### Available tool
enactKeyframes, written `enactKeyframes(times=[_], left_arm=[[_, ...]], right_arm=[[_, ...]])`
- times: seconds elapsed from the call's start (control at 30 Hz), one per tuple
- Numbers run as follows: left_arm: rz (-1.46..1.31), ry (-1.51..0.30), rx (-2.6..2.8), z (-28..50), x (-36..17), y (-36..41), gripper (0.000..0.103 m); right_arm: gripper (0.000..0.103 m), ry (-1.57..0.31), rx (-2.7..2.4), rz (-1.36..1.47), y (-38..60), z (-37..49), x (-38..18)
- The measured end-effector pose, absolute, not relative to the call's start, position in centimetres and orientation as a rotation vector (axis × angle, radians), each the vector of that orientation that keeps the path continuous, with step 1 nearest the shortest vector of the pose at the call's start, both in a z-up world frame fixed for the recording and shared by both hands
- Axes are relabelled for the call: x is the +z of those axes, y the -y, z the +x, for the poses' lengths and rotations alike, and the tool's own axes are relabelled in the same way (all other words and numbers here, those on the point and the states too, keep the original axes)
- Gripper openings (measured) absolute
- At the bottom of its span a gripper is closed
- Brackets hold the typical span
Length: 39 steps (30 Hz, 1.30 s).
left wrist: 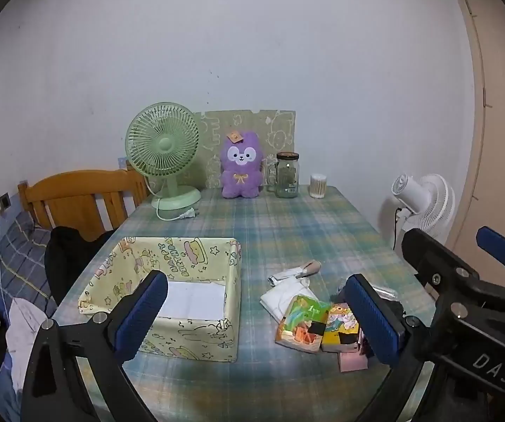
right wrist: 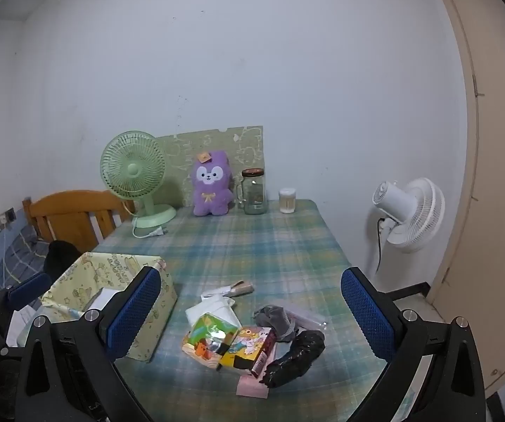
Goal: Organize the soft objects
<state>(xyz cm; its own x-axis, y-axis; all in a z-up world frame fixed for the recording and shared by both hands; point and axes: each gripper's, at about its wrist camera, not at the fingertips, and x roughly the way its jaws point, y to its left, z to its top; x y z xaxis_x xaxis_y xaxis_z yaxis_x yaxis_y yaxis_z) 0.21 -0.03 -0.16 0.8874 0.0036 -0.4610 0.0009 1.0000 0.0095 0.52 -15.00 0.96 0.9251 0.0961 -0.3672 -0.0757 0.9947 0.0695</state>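
1. The soft things lie in a loose pile [right wrist: 249, 330] on the near right part of the bench [left wrist: 287, 225]: two bright packets [right wrist: 229, 344], a white cloth [right wrist: 213, 307], a grey sock [right wrist: 275, 320], a black bundle [right wrist: 296, 355] and a pink pad [right wrist: 252, 387].
2. The box [left wrist: 196, 302], patterned in yellow, stands to the left of the pile, apart from it, open-topped, with something white on its floor.
3. The left gripper [left wrist: 256, 316] hangs above the near edge with its jaws spread wide, holding nothing. Its left finger shows over the box; its right finger shows over the pile's right side.
4. The right gripper [right wrist: 249, 320] is likewise spread and empty. The pile sits straight ahead, between its fingers and below them.
5. The turning relation: the pile lies forward and down from the right gripper, centred in its gap, while for the left gripper it lies ahead and to the right. The right hand therefore looks better placed to pick, and the box lies to its left.
6. The black bundle's long axis runs from near left to far right; the packets lie side by side, touching.
7. Judged from this, nothing from the pile is yet in the box; sorting seems at its start.
8. A likely snag: the pile's pieces overlap, so a pinch may lift two at once.
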Motion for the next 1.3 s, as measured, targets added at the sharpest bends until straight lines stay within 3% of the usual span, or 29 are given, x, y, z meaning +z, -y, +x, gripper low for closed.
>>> enactKeyframes(times=[1.3], left_arm=[[0.015,-0.467,-0.005,1.0,-0.5,1.0,0.102]], right_arm=[[0.103,-0.376,0.113,0.069,15.1,1.8,0.7]])
